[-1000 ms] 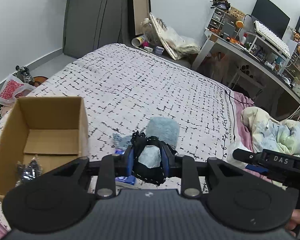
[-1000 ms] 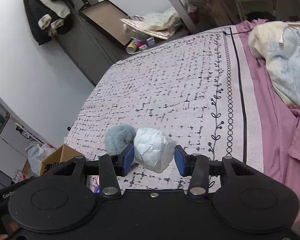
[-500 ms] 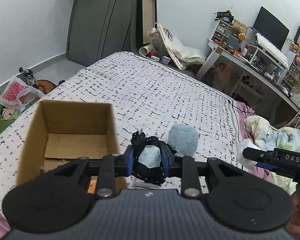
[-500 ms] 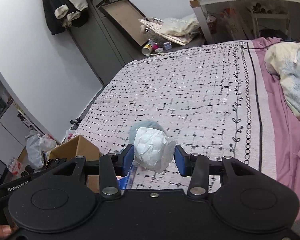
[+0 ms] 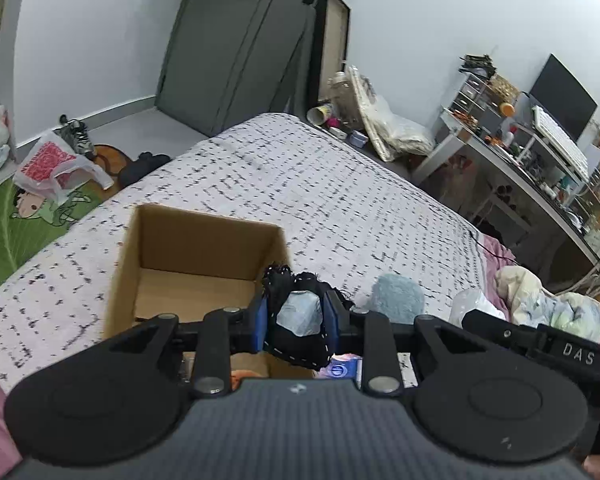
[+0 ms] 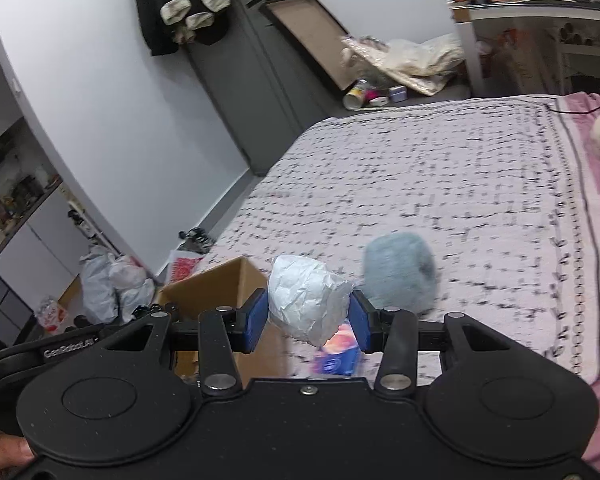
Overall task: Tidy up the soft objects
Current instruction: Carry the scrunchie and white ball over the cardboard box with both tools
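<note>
Wide bed under a pale cover flecked with short black dashes, pink sheet along one edge. On it, an open cardboard box, plain brown walls, square-cornered, just beyond the left gripper. Beside the box, a fuzzy blue-grey plush ball, resting on the cover behind the right gripper. Near it, a small blue packet, glossy, lying flat. Right gripper clamped narrowly on a crumpled white paper wad, creased and roundish, held above the bed. Left gripper pinched tight on a black cloth bundle, white-stitched, pale patch in the middle, held at the box's near right corner.
</note>
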